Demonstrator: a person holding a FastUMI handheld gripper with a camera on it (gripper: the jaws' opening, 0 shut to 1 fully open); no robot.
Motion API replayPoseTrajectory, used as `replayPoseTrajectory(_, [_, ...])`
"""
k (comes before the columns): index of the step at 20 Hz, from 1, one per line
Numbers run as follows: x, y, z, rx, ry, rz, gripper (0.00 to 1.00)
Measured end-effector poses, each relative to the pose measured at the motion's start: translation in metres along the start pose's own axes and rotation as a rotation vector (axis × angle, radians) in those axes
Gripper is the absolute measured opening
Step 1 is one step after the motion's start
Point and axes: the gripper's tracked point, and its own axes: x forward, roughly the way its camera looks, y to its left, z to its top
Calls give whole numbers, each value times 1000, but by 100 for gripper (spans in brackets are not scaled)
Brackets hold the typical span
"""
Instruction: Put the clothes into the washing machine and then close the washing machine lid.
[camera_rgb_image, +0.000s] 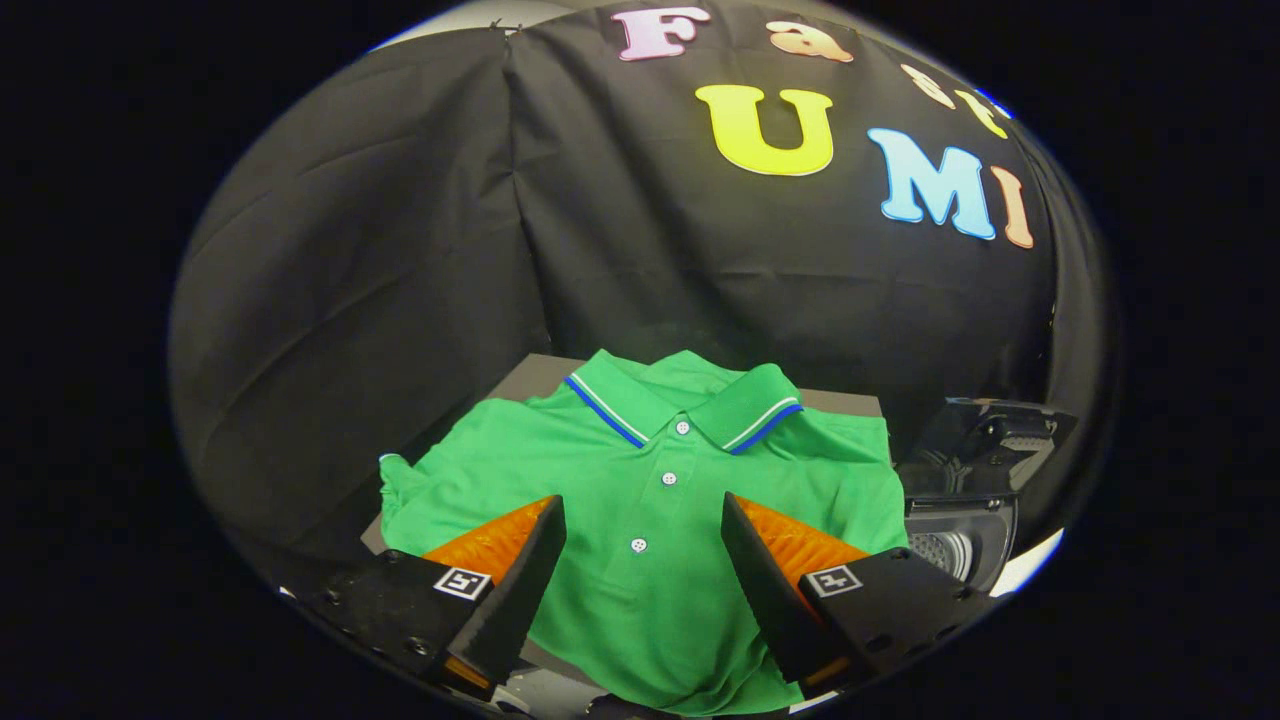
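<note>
Gripper view: gripper fingers spread wide, holding nothing, above the green polo shirt, which lies flat on the table. Washing machine stands to the right, lid open (drum visible). Judged: loading and lid closing both outstanding.

The tongs have two wedge-shaped fingers that taper toward their tips, each with a ribbed inner pad. Each finger sits on a blocky matte mount with small screws in it and a square black-and-white marker tag on top.
</note>
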Motion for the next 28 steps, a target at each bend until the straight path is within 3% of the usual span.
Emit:
replayPoseTrajectory(5, [22,-7,-6,31,69,-47,98])
replayPoseTrajectory(10, [31,-5,-17,-66,130,-109,96])
replayPoseTrajectory(13, [29,-5,-23,-58,154,-112,94])
replayPoseTrajectory(21, [30,4,-21,-26,110,-51,14])
replayPoseTrajectory(22, [28,3,-17,-77,102,-41,10])
replayPoseTrajectory(24, [24,2,-17,-66,61,-20,2])
replayPoseTrajectory(28, [16,7,10,-38,-70,59,2])
